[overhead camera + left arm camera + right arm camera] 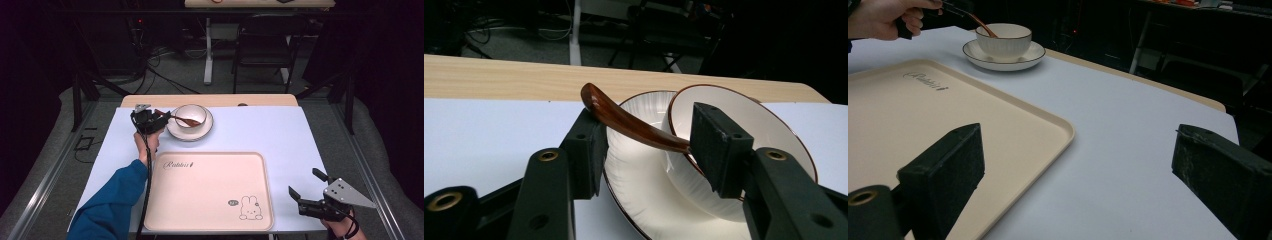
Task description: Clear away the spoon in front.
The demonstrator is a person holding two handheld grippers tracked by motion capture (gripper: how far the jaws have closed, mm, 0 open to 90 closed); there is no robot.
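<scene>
A white bowl (191, 115) stands on a white saucer (190, 131) at the far side of the table. A brown spoon (184, 120) rests in the bowl, handle slanting up to the left. My left gripper (162, 118) is at the bowl's left. In the left gripper view the spoon handle (629, 125) runs slantwise across the gap between the two pads, which stand apart around it, beside the bowl (734, 107). My right gripper (305, 182) waits near the front right corner, jaws wide open on nothing, with the beige tray (923, 115) to its left.
The beige tray (210, 190) with a rabbit print lies in the near middle of the pale blue mat. A wooden table edge (210, 100) runs behind the saucer. A dark chair (265, 45) and cables are on the floor beyond.
</scene>
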